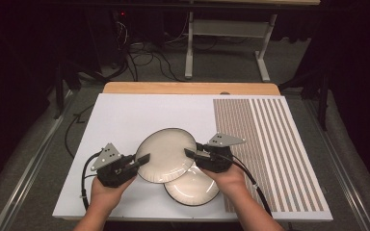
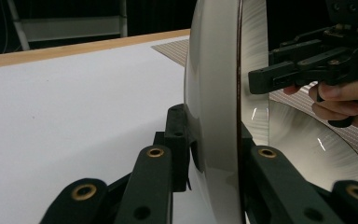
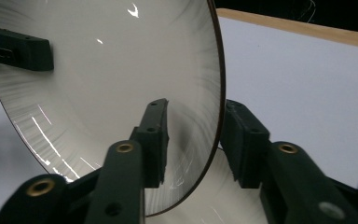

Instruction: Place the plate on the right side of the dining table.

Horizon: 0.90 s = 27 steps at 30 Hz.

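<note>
**Upper plate held at both edges above a second plate**

The upper plate [image 1: 166, 155], white with a dark rim line, is held tilted over the white board near the desk's front edge. It overlaps the lower plate [image 1: 192, 188], which lies flat on the board just in front of it and to the right.

The left gripper [image 1: 142, 160] has its jaws clamped narrow on the upper plate's left rim; in the left gripper view one jaw presses the underside and the other the inner face, with the plate [image 2: 214, 93] standing edge-on between them. The left hand [image 1: 107, 190] comes in from the bottom, wrist low, with the gripper pointing right and slightly away from the person.

The right gripper [image 1: 191, 154] sits at the plate's right rim, pointing left. Its jaws straddle the rim [image 3: 216, 93]: one lies over the inner face, the other stands outside with a visible gap, so they do not yet press it. The right hand [image 1: 224, 178] grips the body from below, forearm angling in from the lower right.

The white board [image 1: 125, 115] covers most of the desk [image 1: 188, 88], with a brown striped sheet [image 1: 274, 144] on its right part.
</note>
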Motion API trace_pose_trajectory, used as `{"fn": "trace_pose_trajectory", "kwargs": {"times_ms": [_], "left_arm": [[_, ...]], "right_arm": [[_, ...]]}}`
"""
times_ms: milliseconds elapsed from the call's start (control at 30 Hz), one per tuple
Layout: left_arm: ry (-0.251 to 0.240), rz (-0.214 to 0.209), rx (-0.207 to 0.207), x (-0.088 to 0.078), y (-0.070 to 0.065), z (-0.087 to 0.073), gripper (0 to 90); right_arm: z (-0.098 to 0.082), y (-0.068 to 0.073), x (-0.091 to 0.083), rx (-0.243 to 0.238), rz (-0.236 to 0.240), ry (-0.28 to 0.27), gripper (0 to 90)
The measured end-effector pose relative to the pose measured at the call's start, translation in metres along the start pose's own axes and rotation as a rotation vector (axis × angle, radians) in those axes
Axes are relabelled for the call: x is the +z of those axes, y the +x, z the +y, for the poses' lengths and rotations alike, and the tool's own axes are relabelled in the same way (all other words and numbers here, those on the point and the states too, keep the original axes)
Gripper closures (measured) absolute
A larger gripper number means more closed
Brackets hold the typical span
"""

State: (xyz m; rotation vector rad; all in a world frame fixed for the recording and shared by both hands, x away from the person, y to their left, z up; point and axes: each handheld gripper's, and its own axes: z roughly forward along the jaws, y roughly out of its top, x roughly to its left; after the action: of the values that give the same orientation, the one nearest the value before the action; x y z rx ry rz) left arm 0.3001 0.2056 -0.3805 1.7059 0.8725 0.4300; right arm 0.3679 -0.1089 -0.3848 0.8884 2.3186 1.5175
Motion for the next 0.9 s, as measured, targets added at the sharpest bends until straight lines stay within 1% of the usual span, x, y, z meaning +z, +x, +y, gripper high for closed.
{"fn": "trace_pose_trajectory", "kwargs": {"times_ms": [33,67,100,133,200,233,267,300,333,367,400,433,467,533,600,633,667,700,767,800,900], "left_arm": [[-0.001,-0.002,-0.005,0.0,0.001,0.0,77.2],[-0.001,-0.003,-0.005,0.0,0.001,-0.001,77.1],[0.0,-0.003,-0.008,0.0,0.001,-0.001,77.1],[-0.002,-0.007,-0.012,0.0,0.002,-0.001,77.0],[-0.017,-0.018,-0.038,0.0,0.005,-0.004,77.1],[-0.017,-0.018,-0.038,0.0,0.005,-0.004,77.3],[-0.018,-0.025,-0.055,0.0,0.006,-0.004,77.4],[-0.018,-0.025,-0.055,0.0,0.006,-0.004,77.5],[-0.019,-0.026,-0.065,0.0,0.006,-0.004,77.5],[-0.022,-0.03,-0.081,0.0,0.007,-0.004,77.9],[-0.022,-0.03,-0.081,0.0,0.007,-0.004,78.2],[-0.024,-0.032,-0.093,0.0,0.007,-0.004,78.2],[-0.02,-0.026,-0.1,-0.001,0.007,-0.002,78.9],[-0.021,-0.027,-0.097,-0.001,0.006,-0.001,79.0],[-0.018,-0.032,-0.096,0.0,0.005,0.002,79.0],[-0.018,-0.035,-0.086,0.002,0.002,0.006,79.0],[-0.018,-0.035,-0.086,0.002,0.002,0.006,78.9],[-0.021,-0.041,-0.073,0.006,-0.001,0.011,79.0],[-0.024,-0.046,-0.066,0.01,-0.005,0.016,78.9],[-0.024,-0.046,-0.066,0.01,-0.005,0.016,78.9],[-0.022,-0.055,-0.055,0.019,-0.011,0.025,78.8]], "right_arm": [[0.0,-0.001,0.0,0.001,0.004,0.002,68.7],[0.0,-0.002,0.001,0.011,0.005,0.005,75.8],[0.0,-0.002,0.001,0.012,0.002,0.005,78.3],[-0.001,-0.001,0.001,0.019,0.001,0.009,78.7],[0.0,-0.003,0.001,0.049,0.018,0.004,81.1],[0.0,-0.004,0.001,0.059,0.026,0.002,81.9],[0.0,-0.005,0.0,0.067,0.033,0.003,82.2],[0.0,-0.005,0.0,0.073,0.036,0.004,82.6],[0.0,-0.005,0.0,0.073,0.036,0.004,82.6],[0.001,-0.006,-0.001,0.079,0.046,0.001,83.5],[0.001,-0.006,-0.001,0.079,0.046,0.001,83.5],[0.001,-0.006,-0.001,0.089,0.051,-0.002,84.1],[0.002,-0.006,-0.004,0.076,0.052,-0.012,85.1],[0.005,-0.003,-0.008,0.052,0.045,-0.016,85.5],[0.006,-0.002,-0.01,0.047,0.038,-0.013,85.6],[0.007,-0.003,-0.016,0.036,0.028,-0.012,85.7],[0.008,-0.003,-0.017,0.035,0.026,-0.014,85.6],[0.009,-0.004,-0.02,0.032,0.022,-0.019,85.7],[0.011,-0.007,-0.027,0.029,0.013,-0.026,85.6],[0.011,-0.007,-0.027,0.029,0.013,-0.026,85.6],[0.014,-0.012,-0.039,0.024,-0.011,-0.033,85.6]]}}
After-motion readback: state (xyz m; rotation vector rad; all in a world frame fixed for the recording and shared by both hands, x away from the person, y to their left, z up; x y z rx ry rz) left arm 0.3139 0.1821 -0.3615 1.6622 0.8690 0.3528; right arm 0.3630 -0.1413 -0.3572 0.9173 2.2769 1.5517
